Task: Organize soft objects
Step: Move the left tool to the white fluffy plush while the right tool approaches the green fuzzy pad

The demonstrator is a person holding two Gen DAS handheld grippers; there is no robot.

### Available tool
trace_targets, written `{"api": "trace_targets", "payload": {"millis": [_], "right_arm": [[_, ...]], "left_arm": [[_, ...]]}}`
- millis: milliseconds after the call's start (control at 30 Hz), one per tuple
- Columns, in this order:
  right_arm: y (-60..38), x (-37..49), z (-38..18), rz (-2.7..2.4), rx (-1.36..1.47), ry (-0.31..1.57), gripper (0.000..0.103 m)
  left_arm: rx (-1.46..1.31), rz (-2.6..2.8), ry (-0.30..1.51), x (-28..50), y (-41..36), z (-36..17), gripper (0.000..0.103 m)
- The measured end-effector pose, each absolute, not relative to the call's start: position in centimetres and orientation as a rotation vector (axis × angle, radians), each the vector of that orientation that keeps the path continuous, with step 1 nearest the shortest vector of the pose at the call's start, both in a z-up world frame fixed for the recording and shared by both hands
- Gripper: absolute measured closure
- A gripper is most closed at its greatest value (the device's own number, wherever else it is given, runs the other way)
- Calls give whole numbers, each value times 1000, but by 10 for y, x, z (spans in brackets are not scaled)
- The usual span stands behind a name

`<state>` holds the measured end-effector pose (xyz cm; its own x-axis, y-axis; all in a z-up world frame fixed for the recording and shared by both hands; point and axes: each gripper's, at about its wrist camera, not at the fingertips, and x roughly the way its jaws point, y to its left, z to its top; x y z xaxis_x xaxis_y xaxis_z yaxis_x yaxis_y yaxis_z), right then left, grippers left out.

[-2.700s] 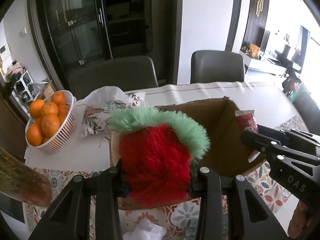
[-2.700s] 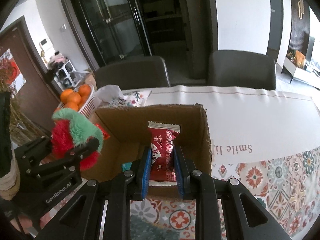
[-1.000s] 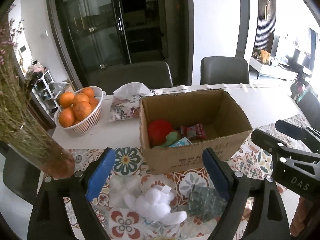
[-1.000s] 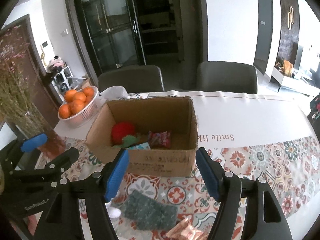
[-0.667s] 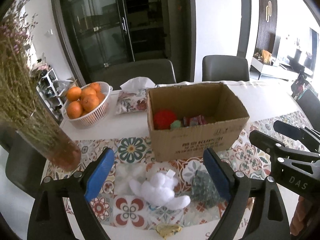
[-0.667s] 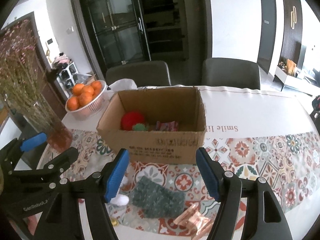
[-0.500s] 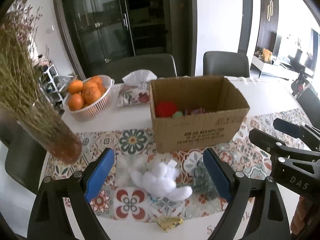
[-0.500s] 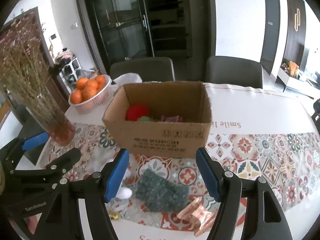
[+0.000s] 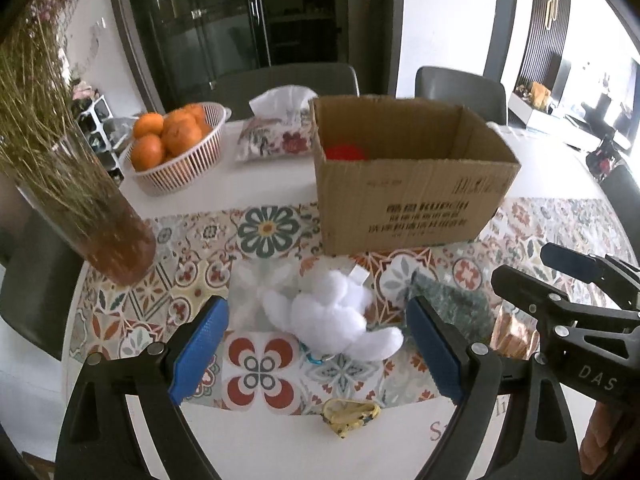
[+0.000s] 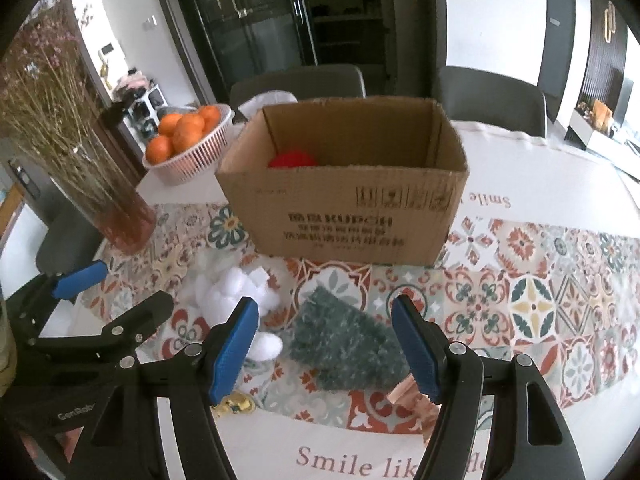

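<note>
Between the spread fingers of the left gripper point(image 9: 316, 344) lies the white plush point(image 9: 332, 314), while the equally spread right gripper point(image 10: 326, 344) frames the green plush point(image 10: 348, 346).

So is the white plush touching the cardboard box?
Apart. The left wrist view shows patterned cloth between the white plush and the box.

"DAS" on right gripper point(image 9: 576, 312); tablecloth point(image 10: 520, 432) "Smile" (rest cut).

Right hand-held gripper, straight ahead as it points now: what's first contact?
Most likely the dark green fuzzy item, lying on the table between the open right hand-held gripper fingers, in front of the cardboard box. Depth is uncertain.
</note>
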<state>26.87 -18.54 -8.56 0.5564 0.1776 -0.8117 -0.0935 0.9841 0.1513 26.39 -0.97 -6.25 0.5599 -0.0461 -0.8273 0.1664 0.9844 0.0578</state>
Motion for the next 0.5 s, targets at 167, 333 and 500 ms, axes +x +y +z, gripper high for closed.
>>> {"api": "trace_targets", "payload": {"millis": [167, 333, 500], "right_arm": [[-181, 272, -104, 157, 90, 1014, 33], [-180, 278, -126, 152, 82, 1069, 33], [-178, 287, -151, 153, 80, 1144, 33]], "left_arm": [[143, -144, 1008, 268, -8, -83, 12], [162, -155, 1058, 274, -7, -104, 12], [202, -164, 1112, 285, -10, -128, 12]]}}
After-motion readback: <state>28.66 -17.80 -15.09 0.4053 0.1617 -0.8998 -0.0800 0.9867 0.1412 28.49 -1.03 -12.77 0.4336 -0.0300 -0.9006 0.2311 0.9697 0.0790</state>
